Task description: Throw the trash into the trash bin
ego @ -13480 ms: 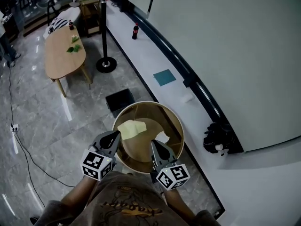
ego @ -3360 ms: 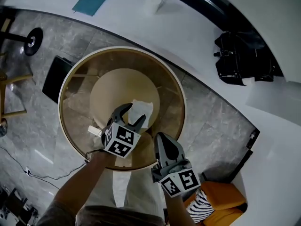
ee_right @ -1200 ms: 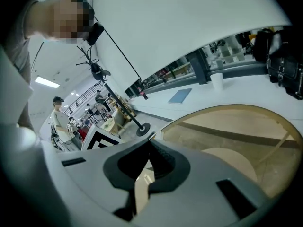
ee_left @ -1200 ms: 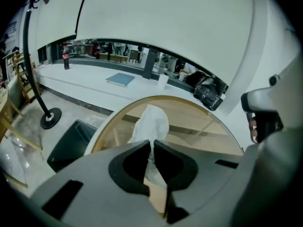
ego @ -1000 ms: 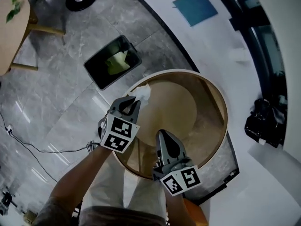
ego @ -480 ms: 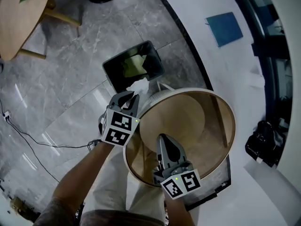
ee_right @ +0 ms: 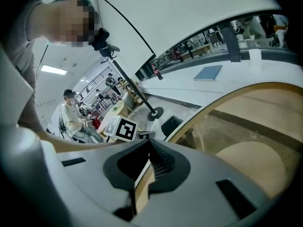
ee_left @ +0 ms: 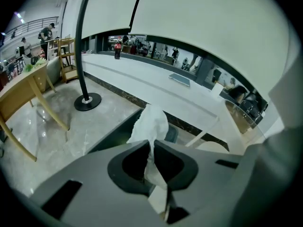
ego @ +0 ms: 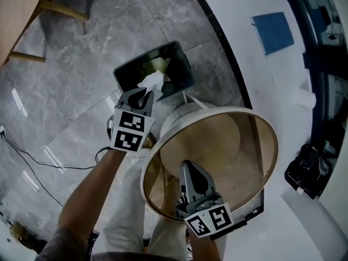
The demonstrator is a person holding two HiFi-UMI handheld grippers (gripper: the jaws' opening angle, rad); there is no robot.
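My left gripper [ego: 145, 94] is shut on a crumpled white tissue [ego: 151, 80], which sticks out past its tips. It hangs over the near edge of a black rectangular trash bin [ego: 182, 75] on the floor, with yellowish trash inside. In the left gripper view the tissue [ee_left: 150, 124] is pinched between the closed jaws [ee_left: 151, 143], the bin [ee_left: 118, 131] dark beyond them. My right gripper [ego: 191, 165] stays over the round glass-topped table [ego: 217, 109], its jaws [ee_right: 149, 141] shut, the table's rim [ee_right: 222, 98] showing behind them.
A wooden table [ego: 22, 4] stands at the far left on the marble floor, where a black cable [ego: 32, 156] trails. A white curved ledge carries a blue mat [ego: 273, 31] and a black bag [ego: 310, 170]. A stanchion base [ee_left: 87, 100] stands left of the bin.
My left gripper has carried the tissue off the round table's rim and out over the black bin, sinking a little. The right gripper has shifted only slightly over the table.
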